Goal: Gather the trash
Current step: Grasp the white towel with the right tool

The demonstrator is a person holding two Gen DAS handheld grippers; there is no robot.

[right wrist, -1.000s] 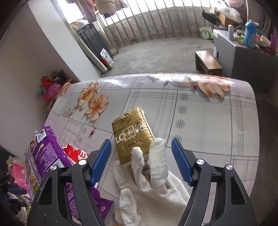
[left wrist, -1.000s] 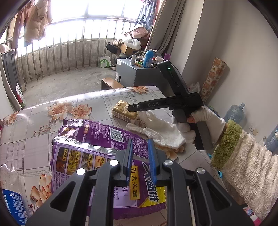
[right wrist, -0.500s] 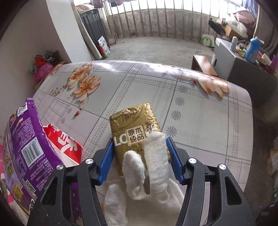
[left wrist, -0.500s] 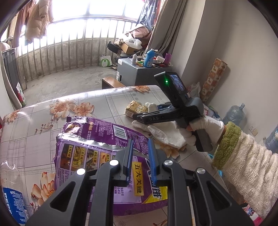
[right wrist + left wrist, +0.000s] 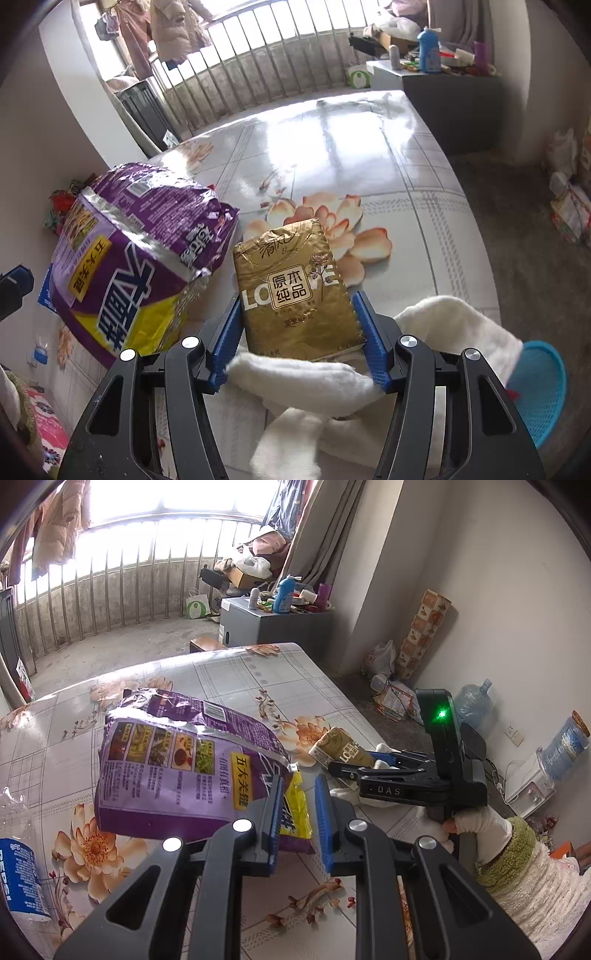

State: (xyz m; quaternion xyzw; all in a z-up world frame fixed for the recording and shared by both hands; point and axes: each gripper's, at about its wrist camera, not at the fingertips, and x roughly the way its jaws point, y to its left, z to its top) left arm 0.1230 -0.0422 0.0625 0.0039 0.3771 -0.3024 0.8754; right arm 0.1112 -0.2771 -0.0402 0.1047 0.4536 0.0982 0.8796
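My left gripper [image 5: 299,823] is shut on the bottom edge of a big purple snack bag [image 5: 177,764] and holds it lifted and tilted over the flowered table [image 5: 236,672]. The bag also shows in the right wrist view [image 5: 129,266] at the left. My right gripper [image 5: 299,332] is shut on a gold tissue pack [image 5: 295,295] and a white glove [image 5: 310,380], lifted off the table. The pack also shows in the left wrist view [image 5: 340,751], held in the right gripper [image 5: 354,762].
A crushed Pepsi bottle [image 5: 18,871] lies at the table's near left. A blue mesh basket [image 5: 535,391] stands on the floor right of the table. A grey cabinet [image 5: 273,624] with bottles stands beyond the far edge. Water jugs [image 5: 472,705] stand along the right wall.
My right gripper closed on the gold pack and glove and lifted them toward the near right edge. My left gripper raised and tilted the purple bag.
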